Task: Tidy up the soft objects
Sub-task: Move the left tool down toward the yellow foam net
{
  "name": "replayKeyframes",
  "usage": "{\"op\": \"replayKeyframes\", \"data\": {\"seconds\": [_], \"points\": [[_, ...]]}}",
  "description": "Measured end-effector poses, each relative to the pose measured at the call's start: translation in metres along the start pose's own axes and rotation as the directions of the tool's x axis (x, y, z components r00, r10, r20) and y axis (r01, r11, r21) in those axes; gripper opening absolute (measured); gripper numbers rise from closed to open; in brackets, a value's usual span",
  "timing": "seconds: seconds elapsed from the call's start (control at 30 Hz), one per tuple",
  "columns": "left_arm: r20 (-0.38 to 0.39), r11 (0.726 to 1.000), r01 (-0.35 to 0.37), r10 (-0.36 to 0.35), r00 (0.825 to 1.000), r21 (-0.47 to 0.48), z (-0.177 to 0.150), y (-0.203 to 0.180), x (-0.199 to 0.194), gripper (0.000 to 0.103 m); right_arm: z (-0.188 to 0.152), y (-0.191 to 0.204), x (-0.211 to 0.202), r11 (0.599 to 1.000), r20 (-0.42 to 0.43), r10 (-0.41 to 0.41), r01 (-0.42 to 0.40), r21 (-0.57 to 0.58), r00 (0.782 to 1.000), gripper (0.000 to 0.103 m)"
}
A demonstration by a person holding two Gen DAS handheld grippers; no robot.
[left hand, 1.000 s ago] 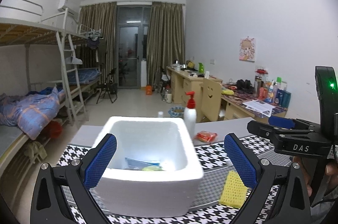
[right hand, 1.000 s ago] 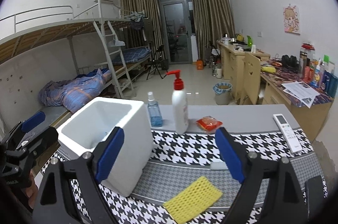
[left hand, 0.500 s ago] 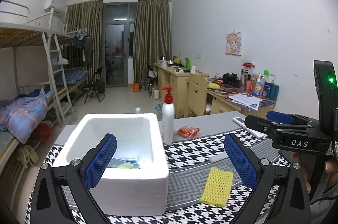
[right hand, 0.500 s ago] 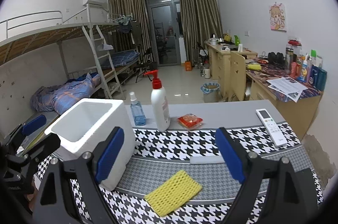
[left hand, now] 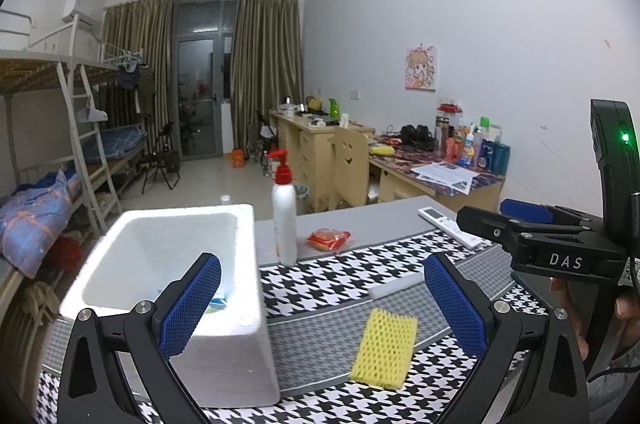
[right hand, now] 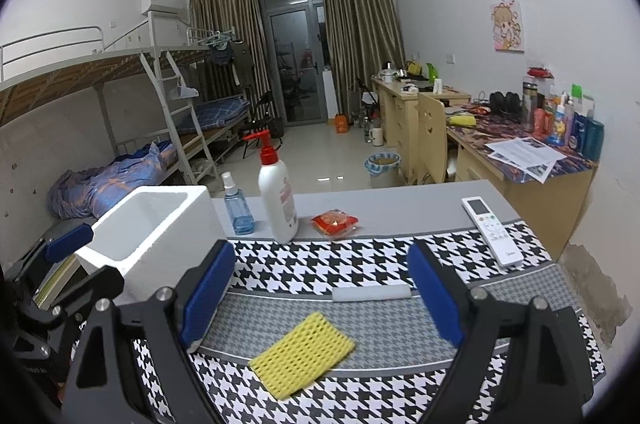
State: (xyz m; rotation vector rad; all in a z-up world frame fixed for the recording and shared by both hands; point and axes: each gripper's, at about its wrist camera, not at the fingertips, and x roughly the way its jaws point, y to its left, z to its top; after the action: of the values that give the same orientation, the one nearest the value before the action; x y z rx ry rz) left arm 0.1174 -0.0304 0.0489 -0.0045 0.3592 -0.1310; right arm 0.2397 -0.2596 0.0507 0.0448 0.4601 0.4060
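Behind foam box [right hand: 160,224], blue spray bottle [right hand: 237,207].

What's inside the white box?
In the left wrist view, the box shows something blue and yellowish at the bottom, mostly hidden behind the left gripper's finger. What it is can't be told. The right wrist view shows only bare inner walls.

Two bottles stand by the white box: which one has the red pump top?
The taller white bottle. The small blue spray bottle beside it, nearer the foam box, has a clear cap.
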Motion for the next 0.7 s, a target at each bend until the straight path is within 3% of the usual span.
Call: {"op": "replayKeyframes", "data": {"seconds": [0.7], "points": [[-0.106, 0.998, 0.057, -0.054, 0.993, 0.021, -0.017, -0.029, 0.034, 0.102, -0.009, -0.023, 0.016, 0.999, -0.061, -0.037, 0.039, 0.027, 0.997, 0.091]]}}
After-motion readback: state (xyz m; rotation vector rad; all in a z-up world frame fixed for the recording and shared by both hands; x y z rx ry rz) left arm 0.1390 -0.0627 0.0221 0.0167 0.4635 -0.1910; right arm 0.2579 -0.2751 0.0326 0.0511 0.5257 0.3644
